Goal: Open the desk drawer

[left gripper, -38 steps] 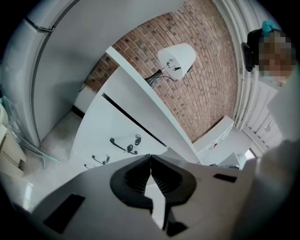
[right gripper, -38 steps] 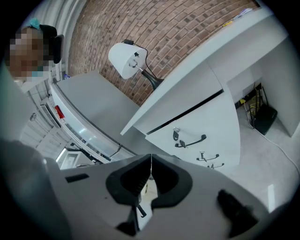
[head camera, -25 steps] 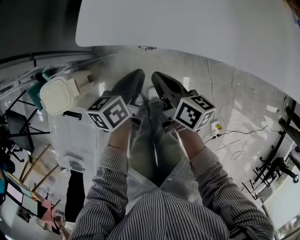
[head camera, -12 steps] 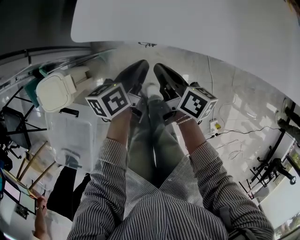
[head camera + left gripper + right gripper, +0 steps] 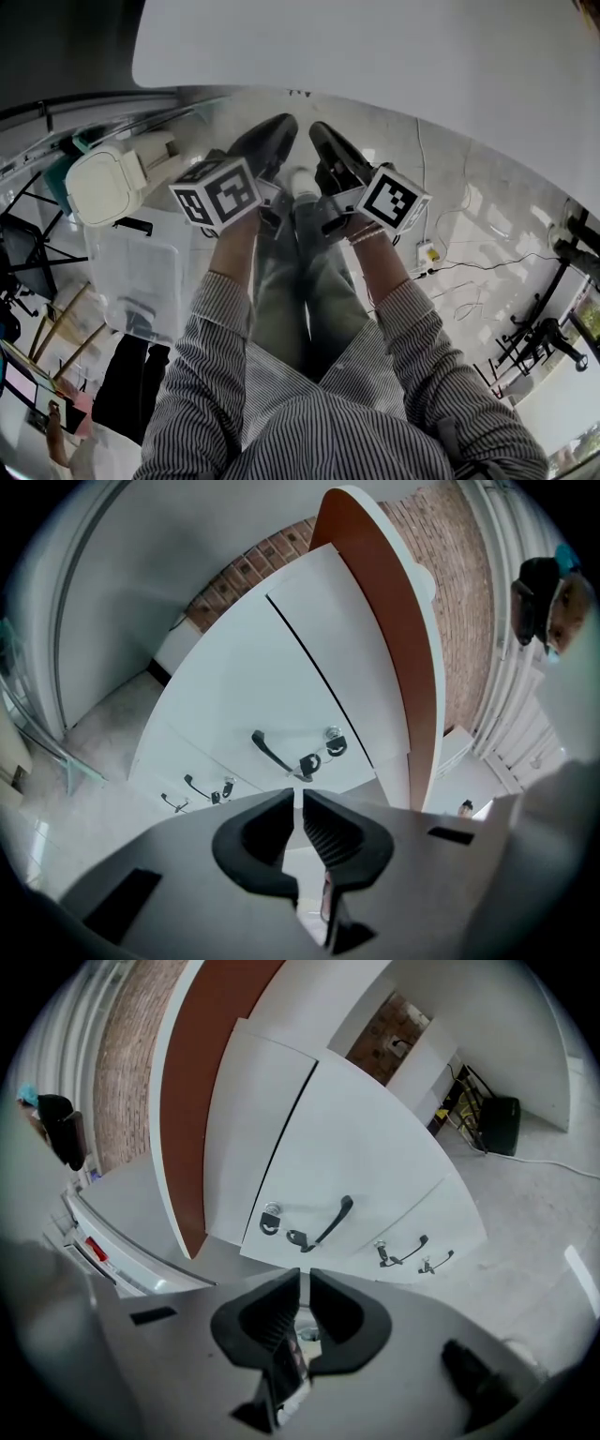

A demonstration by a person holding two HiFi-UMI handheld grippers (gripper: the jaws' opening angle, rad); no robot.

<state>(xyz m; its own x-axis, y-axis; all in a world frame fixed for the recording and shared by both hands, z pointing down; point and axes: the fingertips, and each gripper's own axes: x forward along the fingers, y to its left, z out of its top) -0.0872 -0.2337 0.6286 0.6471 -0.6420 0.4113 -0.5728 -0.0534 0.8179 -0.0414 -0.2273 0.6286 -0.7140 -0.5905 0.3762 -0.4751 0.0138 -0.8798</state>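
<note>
Fingertips on my left gripper [image 5: 299, 801] are drawn in to a thin slit with nothing between them. Those on my right gripper [image 5: 305, 1277] are just as narrow and just as empty. From my head, the two grippers hang side by side over my legs, left one on the left, with my striped sleeves [image 5: 412, 337] nearest and my black shoes [image 5: 267, 150] beyond them.

Ahead of both pairs of fingertips, and touched by neither, is the desk drawer [image 5: 253, 696]. Its white front lies level with the fronts around it. Its black handle [image 5: 274, 753] is the nearest part to me, with a lock [image 5: 333, 735] and a dark key fob [image 5: 309, 761] just beside it. Two smaller drawer handles [image 5: 408, 1251] sit in the same white unit.

Farther off is the desk [image 5: 375, 47], white on top with a brown edge, and behind it a brick wall [image 5: 469, 602]. On the floor at my left are a clear plastic box [image 5: 141, 272] and a cream-lidded bin [image 5: 103, 187].
</note>
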